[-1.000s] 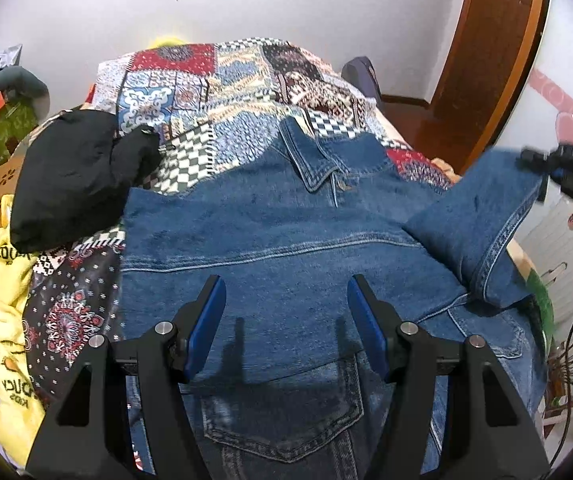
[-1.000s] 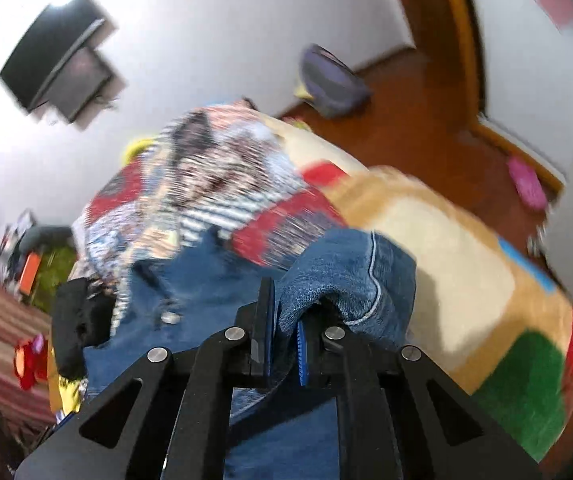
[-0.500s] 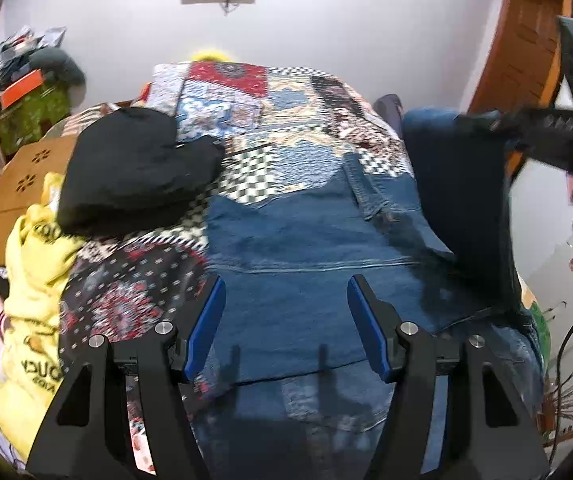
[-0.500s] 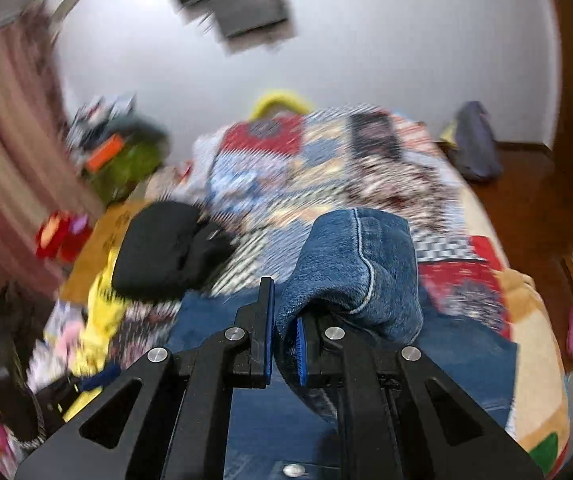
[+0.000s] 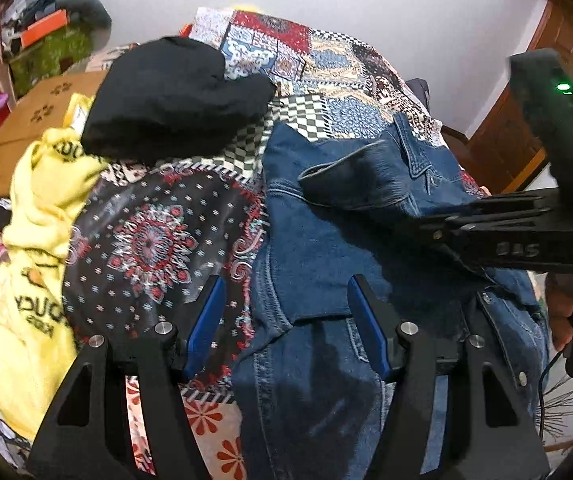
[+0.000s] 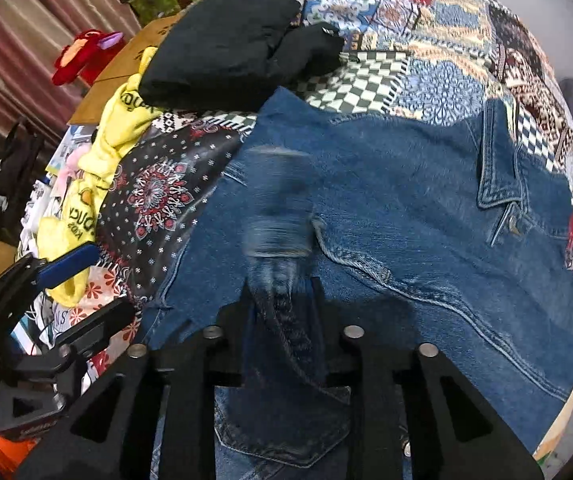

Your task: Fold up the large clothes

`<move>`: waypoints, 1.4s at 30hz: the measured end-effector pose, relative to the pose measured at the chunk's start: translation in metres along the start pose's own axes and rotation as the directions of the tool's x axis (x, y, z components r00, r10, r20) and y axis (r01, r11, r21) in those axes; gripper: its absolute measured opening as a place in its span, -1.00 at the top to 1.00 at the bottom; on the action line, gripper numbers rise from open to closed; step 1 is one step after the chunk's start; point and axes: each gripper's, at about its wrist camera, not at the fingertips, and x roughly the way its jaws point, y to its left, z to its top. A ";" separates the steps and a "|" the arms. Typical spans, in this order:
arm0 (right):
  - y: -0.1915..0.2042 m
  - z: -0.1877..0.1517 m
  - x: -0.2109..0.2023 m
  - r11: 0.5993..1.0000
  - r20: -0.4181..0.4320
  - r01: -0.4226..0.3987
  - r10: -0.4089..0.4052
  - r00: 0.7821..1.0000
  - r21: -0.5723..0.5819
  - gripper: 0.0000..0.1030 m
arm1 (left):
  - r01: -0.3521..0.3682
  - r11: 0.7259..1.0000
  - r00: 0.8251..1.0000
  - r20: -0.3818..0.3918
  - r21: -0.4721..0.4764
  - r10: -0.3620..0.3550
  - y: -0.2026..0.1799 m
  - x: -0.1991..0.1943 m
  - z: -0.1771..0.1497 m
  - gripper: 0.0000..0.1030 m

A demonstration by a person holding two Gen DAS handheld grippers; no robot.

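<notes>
A blue denim jacket (image 5: 326, 248) lies spread on the patterned bedspread (image 5: 158, 240), collar toward the far end (image 6: 494, 176). Its sleeve (image 5: 358, 176) is drawn across the jacket's body. My right gripper (image 6: 280, 292) has the blurred sleeve cuff (image 6: 278, 216) hanging between its fingers, which now stand apart; it reaches in from the right in the left wrist view (image 5: 486, 232). My left gripper (image 5: 286, 328) is open and empty, hovering over the jacket's left edge near the hem.
A black garment (image 5: 174, 100) and a yellow garment (image 5: 38, 240) lie on the bed's left side. A cardboard box (image 5: 38, 112) and clutter stand beyond them. A wooden door (image 5: 526, 120) is at the far right.
My right gripper swung left and down, carrying the sleeve over the jacket's body, and its fingers have parted. My left gripper shifted left toward the jacket's edge.
</notes>
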 end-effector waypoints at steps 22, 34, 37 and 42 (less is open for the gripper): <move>-0.164 -0.081 -0.126 0.931 0.186 0.272 -0.320 0.929 0.241 0.22 | 0.187 0.962 0.965 -0.148 -0.198 -0.217 -0.039 0.058 0.015 -0.21; -0.216 -0.152 -0.091 0.904 0.107 0.228 -0.283 0.953 0.361 0.18 | 0.010 0.984 0.994 -0.103 -0.181 -0.029 -0.051 0.072 0.036 0.45; -0.221 -0.159 -0.075 0.895 0.087 0.206 -0.259 0.962 0.396 0.18 | -0.059 0.996 0.998 0.007 -0.063 0.060 -0.074 0.053 0.046 0.54; -0.217 -0.157 -0.071 0.891 0.089 0.206 -0.262 0.961 0.405 0.18 | -0.086 0.995 0.981 0.177 0.058 0.075 -0.107 0.010 0.070 0.55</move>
